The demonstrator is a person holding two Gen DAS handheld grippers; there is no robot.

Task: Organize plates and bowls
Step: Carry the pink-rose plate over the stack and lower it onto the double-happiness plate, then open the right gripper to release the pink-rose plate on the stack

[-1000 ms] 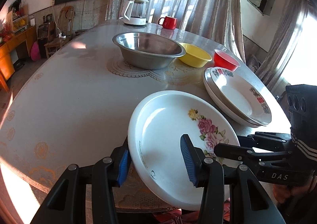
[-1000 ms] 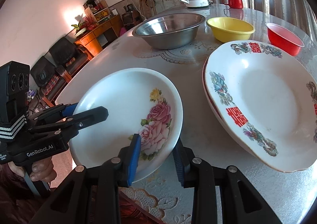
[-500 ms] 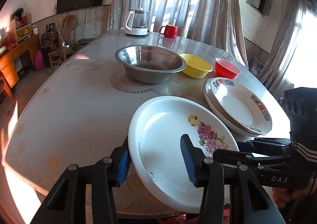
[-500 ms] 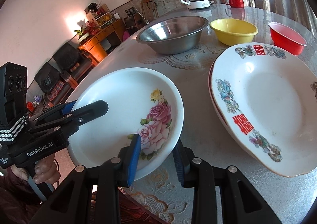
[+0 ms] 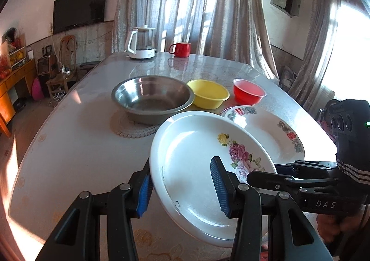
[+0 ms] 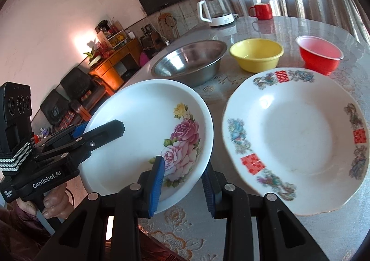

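A rose plate (image 5: 194, 159) is held tilted above the near edge of the desk (image 5: 76, 145), pinched from both sides. On its left rim the left claw (image 5: 182, 188) is clamped, one blue pad under the rim and the other on the plate's inner face. Further along, the right claw (image 6: 182, 182) grips the plate's right rim the same way, with one pad inside by the painted roses and one beneath; a hand (image 6: 55, 203) shows under the left tool in the right wrist view. Just right of the held plate a patterned plate (image 6: 298, 136) with red characters and floral marks lies flat on the desk, its edge close to the rose plate's rim but apart from it. Behind them, left to right, stand a steel bowl (image 5: 152, 97) on a lace mat, a yellow bowl (image 5: 209, 94) touching or almost touching it, and a red bowl (image 5: 248, 93) a little apart. At the far end of the desk sit a glass kettle (image 5: 141, 42) and a red mug (image 5: 181, 49).
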